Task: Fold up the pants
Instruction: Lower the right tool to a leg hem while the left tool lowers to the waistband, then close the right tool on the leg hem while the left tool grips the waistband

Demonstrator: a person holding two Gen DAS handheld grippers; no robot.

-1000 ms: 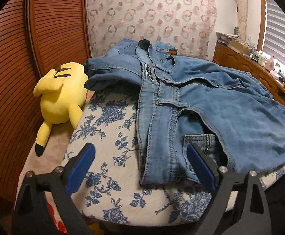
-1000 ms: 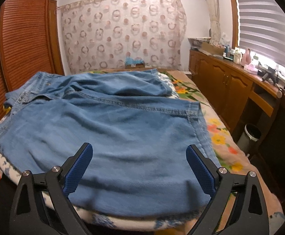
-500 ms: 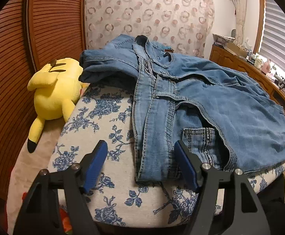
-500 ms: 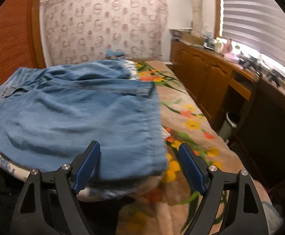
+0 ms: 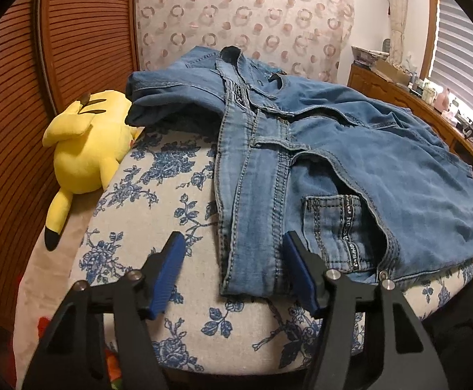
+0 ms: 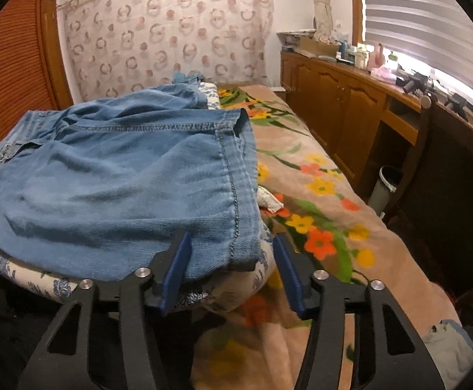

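Both grippers sit at the bottom of their frames, fingers closing. The left gripper (image 5: 233, 269) straddles the waistband edge of the blue denim pants (image 5: 350, 169); the right gripper (image 6: 231, 268) brackets their hem corner, neither pinching yet. They're mid-frame on the floral bed (image 5: 139, 227), yellow plush toy (image 5: 87, 143) left.

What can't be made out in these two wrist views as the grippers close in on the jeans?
- Left wrist view: whether the left gripper pads, now closing around the jeans waistband corner, touch the denim yet; the cloth hides it.
- Right wrist view: the right gripper, also closing, has the jeans' hem corner between its pads; contact is unclear.
- Right wrist view: small items on the counter are too small and glare-washed to identify.
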